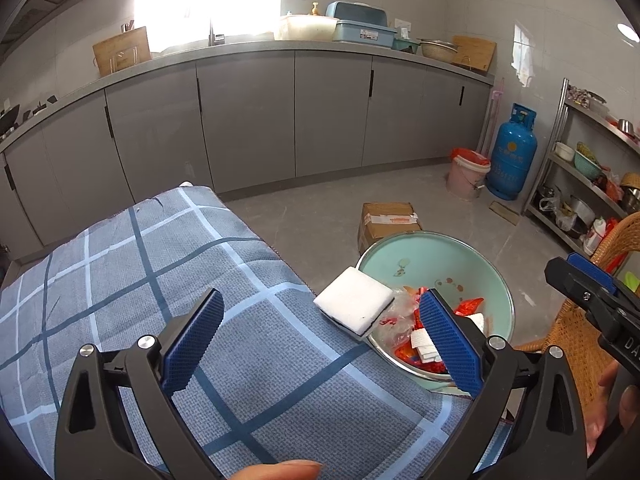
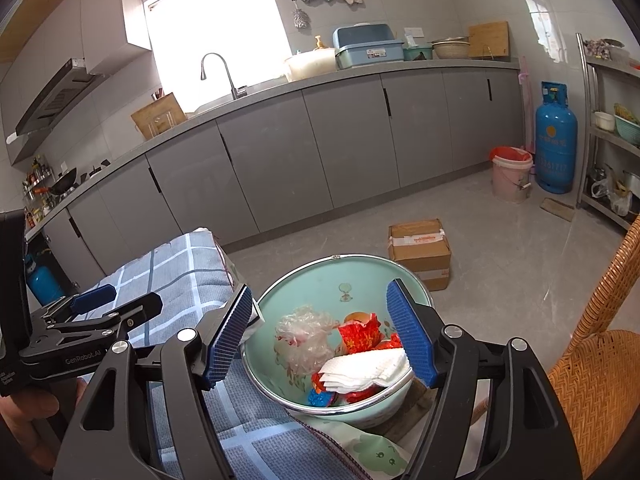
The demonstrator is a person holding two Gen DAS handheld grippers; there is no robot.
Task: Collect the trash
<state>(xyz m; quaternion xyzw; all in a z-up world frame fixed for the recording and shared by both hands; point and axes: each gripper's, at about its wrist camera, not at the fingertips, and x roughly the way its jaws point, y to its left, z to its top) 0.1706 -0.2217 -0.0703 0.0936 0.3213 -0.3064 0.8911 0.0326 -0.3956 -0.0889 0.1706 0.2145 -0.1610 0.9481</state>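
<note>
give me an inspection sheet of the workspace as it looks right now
Surface: blue checked cloth covers the table.
Job's things: white sponge lies at the cloth's edge; mint basin holds clear plastic, red wrappers and a white tissue.
Clutter: nothing seen.
Grippers: left claw open over the cloth; right claw open over the basin.
Cables: nothing seen.
Surroundings: cardboard box, blue gas cylinder, wicker chair.

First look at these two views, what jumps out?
The mint-green basin at the table's right edge, already holding red wrappers, a clear plastic bag and folded paper towel. A white sponge block sits on the blue plaid cloth right beside the basin. Both the left hand-held gripper and right hand-held gripper hang open, empty.
</note>
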